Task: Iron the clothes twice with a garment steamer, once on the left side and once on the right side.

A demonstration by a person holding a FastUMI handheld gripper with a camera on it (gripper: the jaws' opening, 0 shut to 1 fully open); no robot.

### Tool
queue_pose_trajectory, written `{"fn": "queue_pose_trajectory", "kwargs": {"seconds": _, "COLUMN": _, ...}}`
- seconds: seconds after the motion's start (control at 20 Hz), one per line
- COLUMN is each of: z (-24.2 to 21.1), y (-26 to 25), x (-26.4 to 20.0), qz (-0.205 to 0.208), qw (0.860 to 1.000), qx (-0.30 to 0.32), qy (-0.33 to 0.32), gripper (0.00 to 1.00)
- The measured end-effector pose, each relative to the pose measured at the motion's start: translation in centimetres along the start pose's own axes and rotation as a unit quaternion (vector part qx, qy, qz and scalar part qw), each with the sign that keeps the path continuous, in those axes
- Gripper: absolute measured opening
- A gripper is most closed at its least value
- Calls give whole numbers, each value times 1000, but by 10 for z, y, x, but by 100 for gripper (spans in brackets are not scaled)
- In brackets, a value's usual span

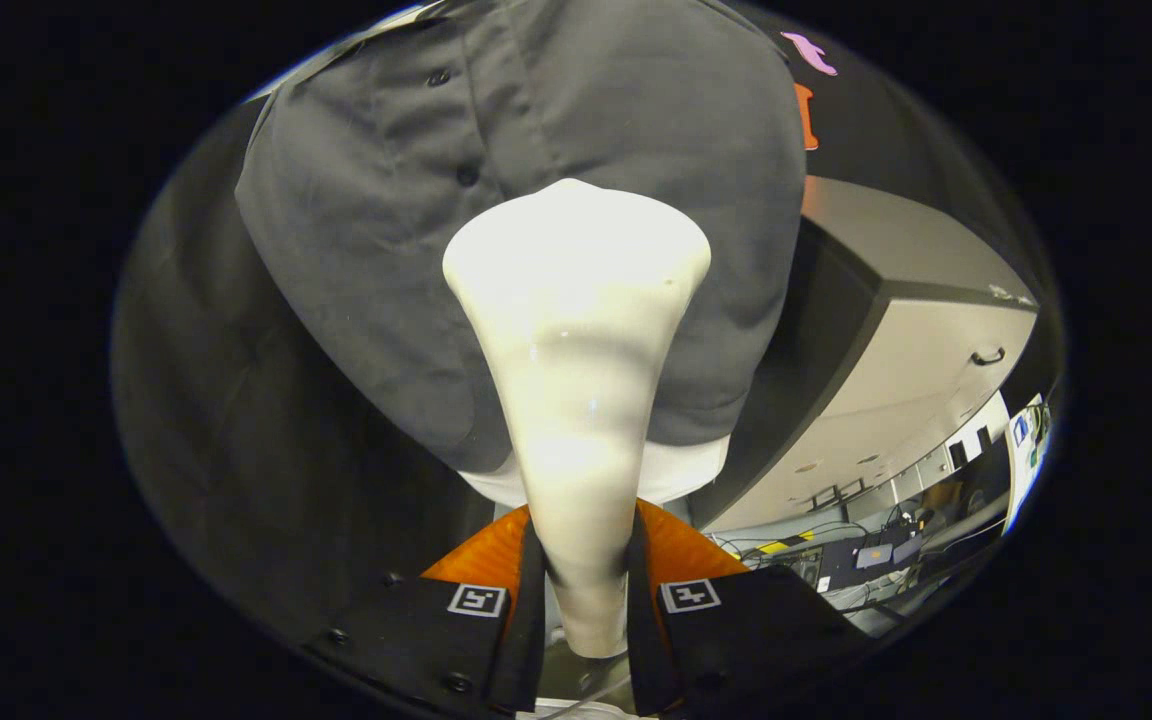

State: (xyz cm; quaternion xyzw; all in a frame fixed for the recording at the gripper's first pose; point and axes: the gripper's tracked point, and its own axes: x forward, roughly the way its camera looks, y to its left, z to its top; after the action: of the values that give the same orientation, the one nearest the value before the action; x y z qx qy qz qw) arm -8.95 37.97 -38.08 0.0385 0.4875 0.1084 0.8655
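I have the garment steamer [576, 380] clamped by its narrow white handle, which runs up from between the claw's two fingers and flares into a wide, rounded head well ahead of them. Both fingers [526, 600] press on the handle from either side, so the claw [584, 600] is clenched on the steamer. The head sits in front of a dark grey button-up shirt [386, 200] that hangs just beyond it; I cannot tell whether the head touches the cloth or stands a little off it. The shirt's button placket [461, 130] runs down beyond and slightly left of the steamer head, with two dark buttons showing on it. A strip of white cloth [681, 470] peeks out under the shirt's lower hem, close beside the handle. To the right of the fingers and farther off stands a pale cabinet [936, 330] with a dark handle, and beyond its lower end is a cluttered work area [866, 555] with cables and equipment, too small to make out.
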Motion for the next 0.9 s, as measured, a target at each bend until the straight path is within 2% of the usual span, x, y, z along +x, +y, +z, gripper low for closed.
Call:
{"fn": "queue_pose_trajectory", "kwargs": {"seconds": 0.3, "z": 90, "y": -38, "x": -46, "qz": 22, "qw": 997, "qx": -24, "qy": -70, "gripper": 42}}
{"fn": "queue_pose_trajectory", "kwargs": {"seconds": 0.5, "z": 153, "y": -41, "x": -71, "qz": 46, "qw": 992, "qx": -56, "qy": -107, "gripper": 42}}
{"fn": "queue_pose_trajectory", "kwargs": {"seconds": 0.9, "z": 203, "y": -32, "x": -100, "qz": 83, "qw": 980, "qx": -66, "qy": -168, "gripper": 42}}
